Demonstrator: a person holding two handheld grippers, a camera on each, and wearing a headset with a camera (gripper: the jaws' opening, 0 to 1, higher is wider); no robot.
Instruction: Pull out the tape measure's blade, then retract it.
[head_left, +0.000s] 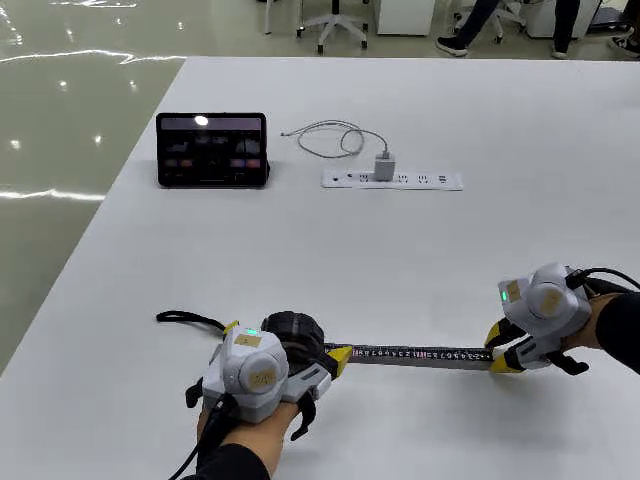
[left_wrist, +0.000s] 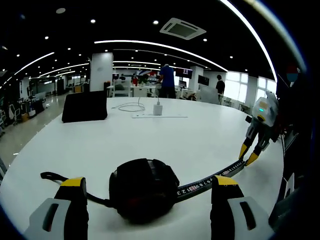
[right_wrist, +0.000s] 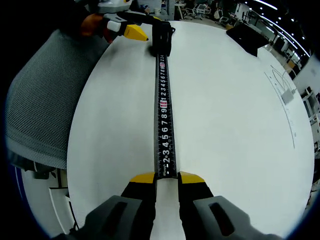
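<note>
Black tape measure case (left_wrist: 143, 189), black blade (right_wrist: 165, 115) with white numerals, yellow-tipped jaws, white table (head_left: 400, 250).

right gripper (right_wrist: 166, 177) pinching tip of blade (right_wrist: 165, 100), stretched across white table (right_wrist: 230, 130) to black case (right_wrist: 161, 39)

Our left gripper (head_left: 287, 340) and right gripper (head_left: 498, 350) have rounded white shells, each with a green light and a tan round patch, yellow-tipped black jaws and black cables. We wear dark sleeves (head_left: 622, 335).
</note>
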